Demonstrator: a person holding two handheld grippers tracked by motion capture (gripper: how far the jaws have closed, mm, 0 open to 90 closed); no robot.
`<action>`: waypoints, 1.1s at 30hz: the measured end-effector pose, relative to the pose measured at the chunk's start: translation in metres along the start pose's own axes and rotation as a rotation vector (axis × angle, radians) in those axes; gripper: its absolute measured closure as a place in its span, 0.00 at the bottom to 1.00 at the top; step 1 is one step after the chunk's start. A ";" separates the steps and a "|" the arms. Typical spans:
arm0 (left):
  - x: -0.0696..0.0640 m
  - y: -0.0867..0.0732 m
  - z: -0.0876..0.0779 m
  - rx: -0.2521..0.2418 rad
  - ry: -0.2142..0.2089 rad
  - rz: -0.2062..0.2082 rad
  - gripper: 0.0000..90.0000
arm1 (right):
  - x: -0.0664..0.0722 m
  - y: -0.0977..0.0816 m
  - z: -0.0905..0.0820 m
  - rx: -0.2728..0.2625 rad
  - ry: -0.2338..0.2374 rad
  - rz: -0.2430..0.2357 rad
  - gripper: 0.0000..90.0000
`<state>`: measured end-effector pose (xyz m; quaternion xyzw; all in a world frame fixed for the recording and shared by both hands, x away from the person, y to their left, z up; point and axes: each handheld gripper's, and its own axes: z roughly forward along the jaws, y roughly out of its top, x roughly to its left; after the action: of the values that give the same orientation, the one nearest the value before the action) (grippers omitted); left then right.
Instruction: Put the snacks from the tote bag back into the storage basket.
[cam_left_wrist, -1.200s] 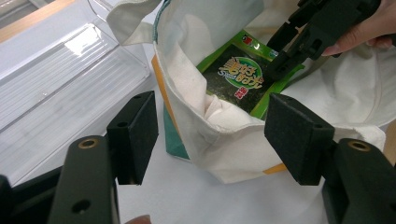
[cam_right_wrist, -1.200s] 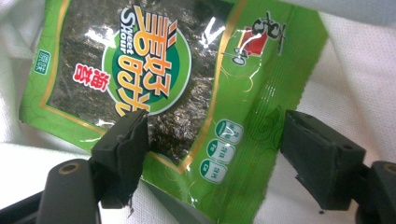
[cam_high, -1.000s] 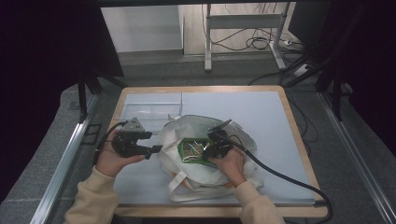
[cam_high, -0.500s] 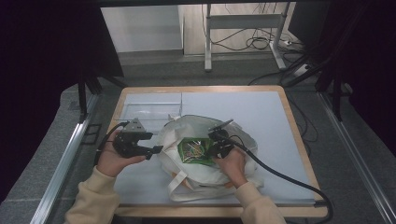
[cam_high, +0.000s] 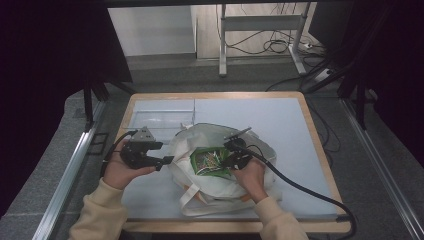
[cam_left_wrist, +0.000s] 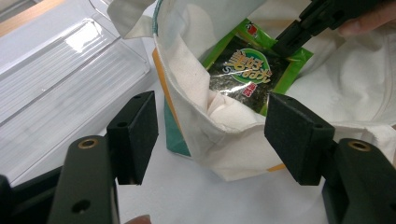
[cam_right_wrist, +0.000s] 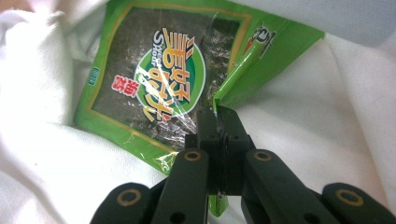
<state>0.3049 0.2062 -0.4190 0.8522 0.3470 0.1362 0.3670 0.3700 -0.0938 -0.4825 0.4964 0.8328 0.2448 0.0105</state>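
Note:
A white cloth tote bag (cam_high: 220, 192) lies open on the table with a green seaweed snack packet (cam_high: 209, 162) inside it. My right gripper (cam_right_wrist: 217, 114) reaches into the bag; its jaws have just been closing and are now shut on the packet's (cam_right_wrist: 154, 70) folded green edge. My left gripper (cam_left_wrist: 212, 135) is open at the bag's left side. The bag's rim (cam_left_wrist: 224, 140) lies between its pads, and they do not press on it. The left gripper view also shows the right gripper (cam_left_wrist: 299, 32) on the packet (cam_left_wrist: 243, 74). In the high view the left gripper (cam_high: 167, 160) points at the bag.
A clear plastic tray (cam_high: 160, 112) sits at the back left of the wooden-rimmed table (cam_high: 320, 150), close to the bag and seen as the tray (cam_left_wrist: 60, 70) beside my left jaw. A thick black cable (cam_high: 300, 187) trails from the right gripper to the table's front right corner.
The right gripper's jaws have come together on the packet's edge inside the bag. The left hand and the bag have stayed where they were.

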 end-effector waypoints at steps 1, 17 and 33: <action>0.000 0.000 0.000 0.000 0.000 0.000 0.39 | 0.000 -0.001 -0.003 -0.004 -0.002 -0.004 0.99; 0.001 -0.001 -0.001 -0.002 -0.001 -0.001 0.39 | 0.001 -0.009 -0.033 -0.038 -0.023 -0.044 0.99; 0.000 -0.001 0.001 0.004 0.000 -0.003 0.39 | -0.002 -0.013 -0.075 -0.130 -0.028 -0.099 0.99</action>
<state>0.3050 0.2057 -0.4201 0.8525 0.3484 0.1349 0.3657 0.3409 -0.1307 -0.4224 0.4562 0.8386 0.2903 0.0666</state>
